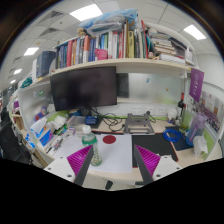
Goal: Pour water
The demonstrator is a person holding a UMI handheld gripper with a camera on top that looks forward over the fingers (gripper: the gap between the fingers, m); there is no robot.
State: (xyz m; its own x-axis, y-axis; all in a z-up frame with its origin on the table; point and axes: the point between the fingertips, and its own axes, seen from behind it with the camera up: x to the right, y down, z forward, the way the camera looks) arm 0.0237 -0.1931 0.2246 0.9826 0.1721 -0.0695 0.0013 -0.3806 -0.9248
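A clear bottle (93, 152) with a green top stands upright on a white sheet (115, 155) on the desk, just ahead of my left finger and close to its inner side. A small red round object (108, 139) lies on the far end of the sheet, beyond the fingers. My gripper (114, 162) is open above the desk's front edge, its magenta pads (80, 160) wide apart with only the white sheet showing between them. Nothing is held.
A dark monitor (85, 88) stands at the back under a shelf of books (100, 45). A grey metal item (138, 124) sits behind the sheet. Blue clutter (178, 136) lies at the right and more items (45, 130) crowd the left.
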